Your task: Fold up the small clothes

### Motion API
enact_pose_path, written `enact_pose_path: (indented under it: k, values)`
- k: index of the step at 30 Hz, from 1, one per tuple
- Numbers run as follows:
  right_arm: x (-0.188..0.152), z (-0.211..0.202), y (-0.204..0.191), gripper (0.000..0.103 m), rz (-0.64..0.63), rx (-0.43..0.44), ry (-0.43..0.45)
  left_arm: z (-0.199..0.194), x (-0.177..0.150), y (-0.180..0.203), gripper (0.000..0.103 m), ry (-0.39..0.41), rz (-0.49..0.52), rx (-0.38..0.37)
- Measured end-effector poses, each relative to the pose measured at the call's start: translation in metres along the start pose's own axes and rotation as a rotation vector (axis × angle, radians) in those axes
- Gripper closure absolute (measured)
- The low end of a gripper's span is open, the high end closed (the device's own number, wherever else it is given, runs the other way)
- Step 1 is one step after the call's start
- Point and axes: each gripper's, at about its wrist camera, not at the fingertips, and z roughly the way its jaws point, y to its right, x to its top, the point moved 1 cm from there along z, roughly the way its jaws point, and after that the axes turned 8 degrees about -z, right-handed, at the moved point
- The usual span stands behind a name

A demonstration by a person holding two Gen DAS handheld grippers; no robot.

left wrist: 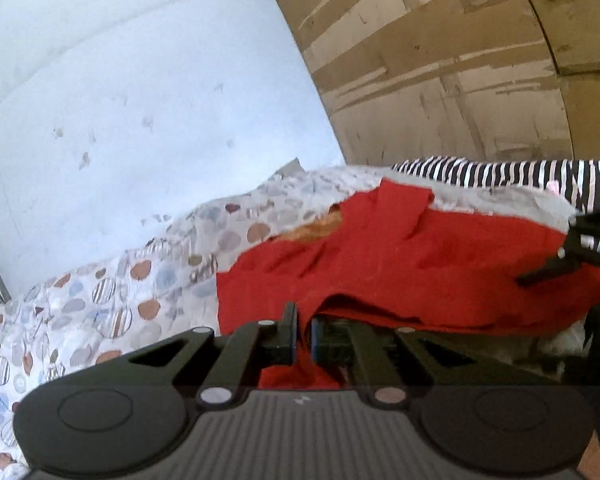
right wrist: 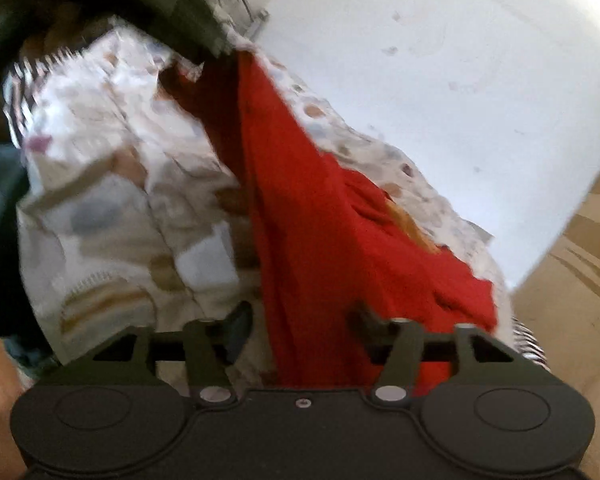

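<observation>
Red garment (left wrist: pixel 400 264) pinched in left gripper (left wrist: pixel 304 344) jaws; right gripper (right wrist: pixel 300 328) jaws spread wide around it.

The right gripper (right wrist: pixel 300 330) sits at six o'clock with its fingers (right wrist: pixel 238 330) spread wide apart. A red garment (right wrist: pixel 324 216) runs between them, stretching up toward eleven o'clock to the left gripper (right wrist: pixel 204 46), which appears to meet its far end; blur hides that grip. Under the cloth lies a dotted bedspread (right wrist: pixel 112 200). A striped garment (right wrist: pixel 20 84) shows at nine o'clock, a white wall (right wrist: pixel 440 80) at two.
</observation>
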Motion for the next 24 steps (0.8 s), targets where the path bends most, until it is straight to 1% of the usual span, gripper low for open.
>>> enact_pose_path:
  k: [1,3,5,6,7,8,11,12,13,14,16,19,22,24]
  values:
    - [-0.002,0.003,-0.004,0.034,-0.035,-0.03,-0.02,0.0,0.004,0.0,0.098,0.003,-0.007,-0.005]
    - [-0.006,0.006,-0.011,0.037,-0.08,-0.096,-0.042,0.0,0.009,-0.001,0.098,0.009,-0.023,-0.014]
    - [-0.011,0.011,-0.008,0.047,-0.077,-0.149,-0.066,-0.001,0.014,-0.001,0.098,0.015,-0.032,-0.017]
    - [-0.015,0.011,-0.005,0.049,-0.071,-0.174,-0.072,-0.002,0.015,-0.003,0.098,0.017,-0.033,-0.015]
    - [-0.018,0.01,-0.002,0.058,-0.071,-0.202,-0.074,-0.003,0.015,-0.004,0.098,0.02,-0.034,-0.011]
    - [-0.02,0.008,0.0,0.069,-0.077,-0.224,-0.075,-0.005,0.015,-0.004,0.098,0.021,-0.033,-0.006]
    - [-0.033,0.0,0.012,0.079,-0.076,-0.29,-0.072,-0.01,0.008,-0.003,0.098,0.027,-0.029,0.009]
    - [-0.039,-0.004,0.019,0.08,-0.068,-0.313,-0.068,-0.014,0.003,-0.001,0.098,0.037,-0.039,0.025]
    - [-0.045,-0.008,0.025,0.085,-0.061,-0.328,-0.063,-0.018,-0.003,0.0,0.098,0.049,-0.054,0.04]
    - [-0.05,-0.013,0.032,0.095,-0.055,-0.338,-0.056,-0.022,-0.009,0.004,0.098,0.06,-0.064,0.056]
    - [-0.055,-0.026,0.042,0.096,-0.053,-0.337,-0.011,-0.033,-0.017,0.012,0.099,0.102,-0.059,0.08]
    - [-0.052,-0.049,0.049,0.097,-0.106,-0.356,0.049,-0.055,-0.02,0.025,0.099,0.176,-0.054,0.107]
    - [-0.045,-0.081,0.063,0.097,-0.125,-0.372,0.094,-0.081,-0.012,0.026,0.099,0.216,-0.081,0.104]
    - [-0.038,-0.105,0.073,0.097,-0.133,-0.371,0.114,-0.105,-0.006,0.03,0.099,0.245,-0.069,0.097]
